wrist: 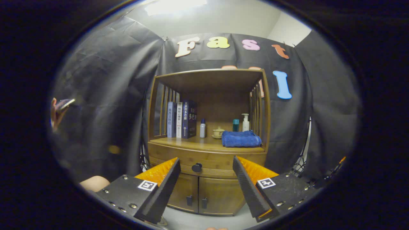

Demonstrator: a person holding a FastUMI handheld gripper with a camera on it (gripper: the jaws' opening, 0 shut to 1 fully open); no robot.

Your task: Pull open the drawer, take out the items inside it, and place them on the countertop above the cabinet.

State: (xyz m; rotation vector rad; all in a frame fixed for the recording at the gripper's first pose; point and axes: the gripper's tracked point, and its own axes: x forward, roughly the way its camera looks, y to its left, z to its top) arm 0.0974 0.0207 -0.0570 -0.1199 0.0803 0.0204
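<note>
The first step, the approach to the drawer (207,162), is judged to be in hand: the drawer is seen fully closed in the wooden cabinet (207,143), and nothing has yet been taken from it. The gripper (206,167) is held with its fingers spread wide apart and empty, and the dark round knob (196,167) is framed between them but well beyond their tips, a little nearer the left finger than the right. The drawer lies directly below the countertop (191,144) of the cabinet and directly above the cabinet's two lower doors (202,195). Its front faces straight toward the gripper, and its long axis runs side to side across the cabinet, so the pull is judged to be needed straight outward, toward the gripper. For the next move, the gripper would have to be brought forward until the knob sits between the fingers, shifted slightly leftward to centre it, and then closed on it before any pulling is done. What lies inside the drawer cannot be told. On the countertop, books (181,119) stand toward the cabinet's left side and a folded blue towel (241,139) lies toward its right, with small bottles (202,128) between, so free room for placing is found mainly along the front edge.
</note>
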